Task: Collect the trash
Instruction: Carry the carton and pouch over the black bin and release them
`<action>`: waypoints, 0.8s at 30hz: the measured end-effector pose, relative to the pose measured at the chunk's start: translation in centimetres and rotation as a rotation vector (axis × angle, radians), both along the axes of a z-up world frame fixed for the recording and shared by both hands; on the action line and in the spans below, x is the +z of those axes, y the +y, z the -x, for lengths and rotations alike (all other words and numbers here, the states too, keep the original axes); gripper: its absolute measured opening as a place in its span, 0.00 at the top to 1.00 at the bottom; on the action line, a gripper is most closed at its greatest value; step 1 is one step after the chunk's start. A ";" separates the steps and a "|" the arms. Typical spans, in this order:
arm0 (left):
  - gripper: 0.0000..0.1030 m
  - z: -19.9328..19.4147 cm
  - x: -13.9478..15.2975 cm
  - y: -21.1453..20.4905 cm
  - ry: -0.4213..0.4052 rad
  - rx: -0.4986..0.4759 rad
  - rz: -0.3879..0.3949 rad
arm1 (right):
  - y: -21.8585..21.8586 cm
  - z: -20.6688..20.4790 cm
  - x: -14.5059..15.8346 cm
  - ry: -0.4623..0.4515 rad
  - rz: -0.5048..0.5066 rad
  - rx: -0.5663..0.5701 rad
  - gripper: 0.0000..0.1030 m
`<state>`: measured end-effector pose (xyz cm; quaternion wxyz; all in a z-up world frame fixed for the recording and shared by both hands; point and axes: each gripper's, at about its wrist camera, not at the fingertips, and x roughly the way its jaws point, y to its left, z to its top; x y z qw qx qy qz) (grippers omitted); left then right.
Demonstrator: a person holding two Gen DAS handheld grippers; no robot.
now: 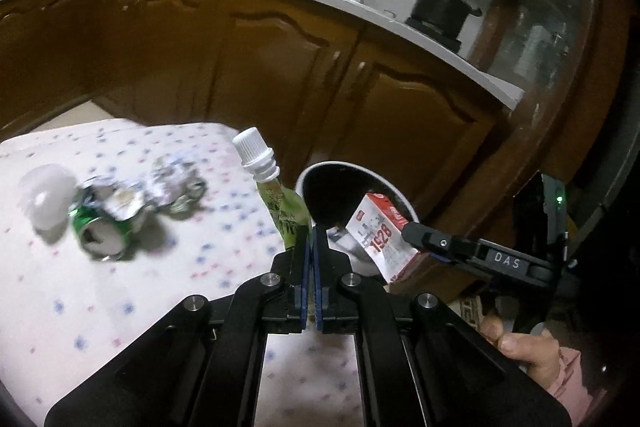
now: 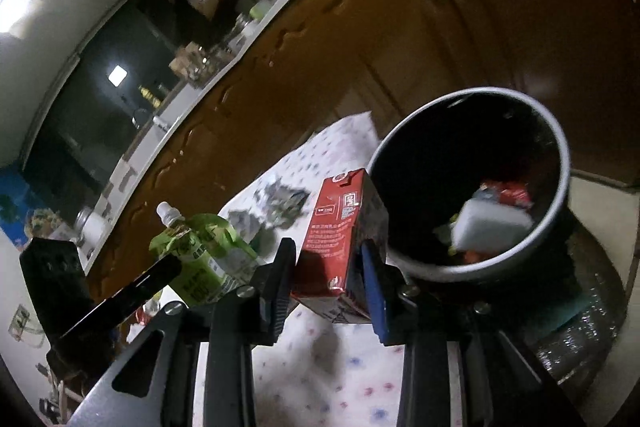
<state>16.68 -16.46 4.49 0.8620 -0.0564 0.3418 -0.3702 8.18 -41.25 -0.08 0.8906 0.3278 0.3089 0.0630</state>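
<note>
The left gripper [image 1: 311, 239] has its fingers pressed together on the lower edge of a green spouted drink pouch [image 1: 286, 207], which stands up from them with its white cap on top. The right gripper [image 2: 326, 275] holds a red-and-white carton [image 2: 346, 227] between its fingers, set narrow around the carton's width. Both items hang just beside the near rim of the round trash bin [image 2: 560, 147], which already holds wrappers and a pale block. The bin stands past the edge of the surface [image 1: 80, 307], covered in a dotted cloth, with brown cabinet doors [image 1: 260, 67] close behind it. On the cloth to the left lie a crushed green can [image 1: 102, 227], a crumpled foil wrapper [image 1: 176, 183] and a white round piece [image 1: 46, 199], well apart from the grippers, with open cloth in between.
</note>
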 end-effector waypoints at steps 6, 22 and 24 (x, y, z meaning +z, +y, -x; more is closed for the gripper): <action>0.99 -0.9 0.7 -4.2 -0.018 -0.046 -0.011 | -2.7 0.2 0.6 -0.018 0.006 -0.062 0.85; 0.99 -4.6 -1.5 -12.6 0.006 -0.075 -0.080 | -7.2 -0.9 -3.2 0.044 -0.019 -0.128 1.00; 0.99 -5.0 -2.4 -13.7 0.021 -0.082 -0.104 | -7.4 -0.8 -3.2 0.043 -0.013 -0.132 1.00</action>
